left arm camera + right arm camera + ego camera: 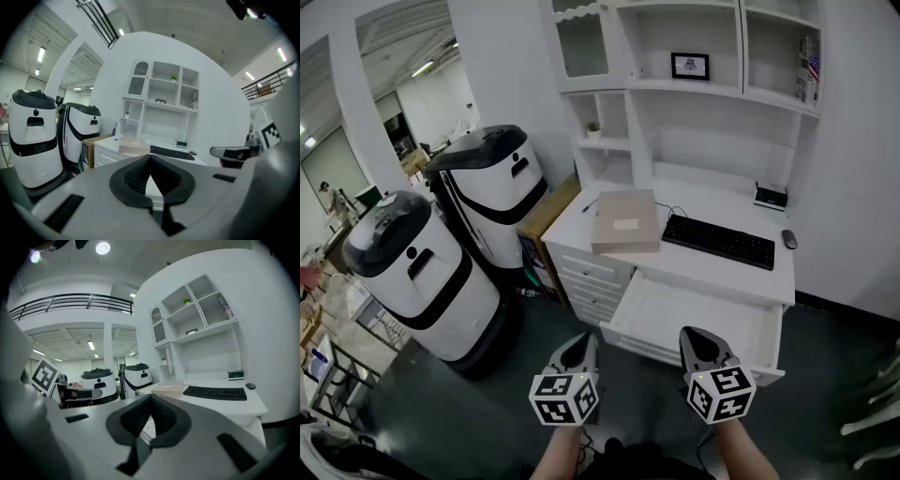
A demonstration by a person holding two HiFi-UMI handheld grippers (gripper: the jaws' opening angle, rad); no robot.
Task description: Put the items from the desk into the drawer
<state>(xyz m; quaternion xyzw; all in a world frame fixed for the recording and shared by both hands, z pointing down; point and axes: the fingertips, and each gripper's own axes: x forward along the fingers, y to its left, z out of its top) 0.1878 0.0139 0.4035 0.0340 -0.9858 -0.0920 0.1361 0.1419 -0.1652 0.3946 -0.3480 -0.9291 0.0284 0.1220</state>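
White office corner: desk, open drawer, goods not yet lifted.
We list by size: desk (pixel 694 192) under a shelf unit; its wide drawer (pixel 694 314) standing open and bare, between us and the desktop; beige flat box (pixel 625 221) on the desk's left part, near square, edges roughly in line with the desk front; black keyboard (pixel 719 241) just beside the box on its right, long axis along the desk front, right end slanting slightly toward us; mouse (pixel 788 239) near the desk's right edge. Left gripper (pixel 581 349) and right gripper (pixel 701 345) hang short of the drawer, each with jaws closed on nothing. We judge the box lies ahead of the left gripper and the keyboard ahead of the right; either must open before taking anything.
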